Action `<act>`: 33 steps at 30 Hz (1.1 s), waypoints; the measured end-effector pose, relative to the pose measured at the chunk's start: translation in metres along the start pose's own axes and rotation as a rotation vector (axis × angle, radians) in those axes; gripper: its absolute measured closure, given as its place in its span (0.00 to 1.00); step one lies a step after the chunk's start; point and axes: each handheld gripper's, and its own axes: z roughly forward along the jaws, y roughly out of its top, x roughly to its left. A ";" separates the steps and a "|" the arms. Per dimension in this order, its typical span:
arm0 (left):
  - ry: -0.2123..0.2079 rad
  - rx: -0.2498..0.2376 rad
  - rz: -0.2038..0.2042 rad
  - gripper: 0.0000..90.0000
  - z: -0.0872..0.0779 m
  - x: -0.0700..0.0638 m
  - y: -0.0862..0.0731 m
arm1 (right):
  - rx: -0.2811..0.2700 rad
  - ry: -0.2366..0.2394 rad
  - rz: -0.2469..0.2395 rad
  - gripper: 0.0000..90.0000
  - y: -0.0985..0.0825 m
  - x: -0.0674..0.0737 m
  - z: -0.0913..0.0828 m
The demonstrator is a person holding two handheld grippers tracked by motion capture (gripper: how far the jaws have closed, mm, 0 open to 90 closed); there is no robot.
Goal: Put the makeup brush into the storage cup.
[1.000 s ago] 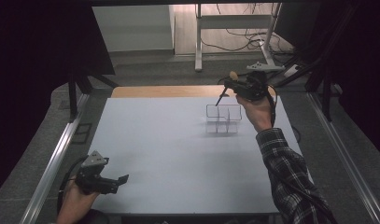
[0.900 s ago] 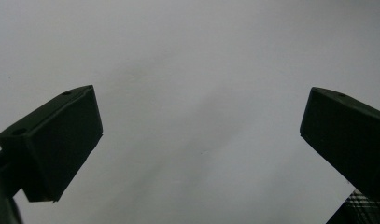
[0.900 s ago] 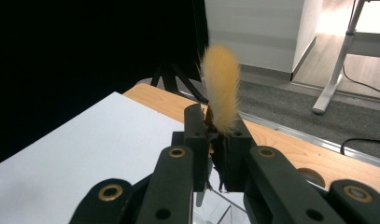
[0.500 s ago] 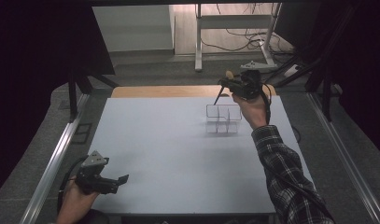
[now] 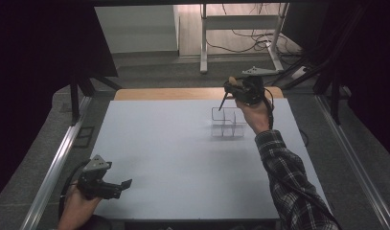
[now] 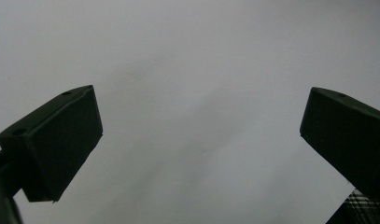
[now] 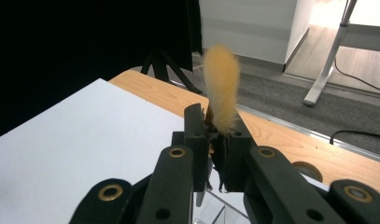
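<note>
A brush (image 7: 221,88) with a soft, orange-yellow bristle head is pinched between the jaws of the right gripper (image 7: 214,140), its fluffy head standing up past the jaw tips in the right gripper view. In the high view the brush's thin dark handle (image 5: 222,102) slants down and to the left from the right gripper (image 5: 245,90), with its lower end at the far left corner of a clear organizer (image 5: 227,122) with several compartments (whether the tip is inside a compartment or just above the rim cannot be told). The organizer stands on the white table (image 5: 183,158), toward its far right part, just near of the right gripper. A strip of wood-coloured tabletop (image 5: 173,94) runs along the table's far edge. The person's right forearm, in a plaid sleeve (image 5: 293,182), reaches in from the near right.

Well apart, at the near left corner of the table, the left gripper (image 5: 102,182) rests low in the person's left hand (image 5: 76,206). Its jaws are spread wide over bare white surface, with nothing between them.
</note>
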 end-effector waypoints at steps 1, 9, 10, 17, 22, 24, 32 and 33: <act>0.000 0.000 0.001 0.00 0.000 0.000 0.000 | 0.000 0.000 0.001 0.93 -0.001 0.000 0.001; -0.002 0.001 0.002 0.00 0.000 0.000 0.000 | 0.017 0.002 0.001 0.93 -0.009 0.002 0.008; -0.002 0.001 0.002 0.00 0.000 0.000 0.000 | 0.019 0.001 0.000 0.93 -0.010 0.002 0.009; -0.005 0.001 0.002 0.00 0.000 0.000 0.000 | 0.032 0.002 0.002 0.93 -0.018 0.003 0.015; -0.004 0.002 0.002 0.00 0.000 0.000 0.000 | 0.040 0.003 -0.005 0.93 -0.023 0.004 0.018; -0.004 0.002 0.002 0.00 0.000 0.000 0.000 | 0.042 0.002 -0.005 0.93 -0.024 0.004 0.018; -0.005 0.003 0.003 0.00 0.001 0.000 0.000 | 0.051 0.004 -0.006 0.93 -0.033 0.006 0.022; -0.006 0.003 0.003 0.00 0.001 0.000 0.000 | 0.053 0.004 -0.007 0.93 -0.034 0.006 0.023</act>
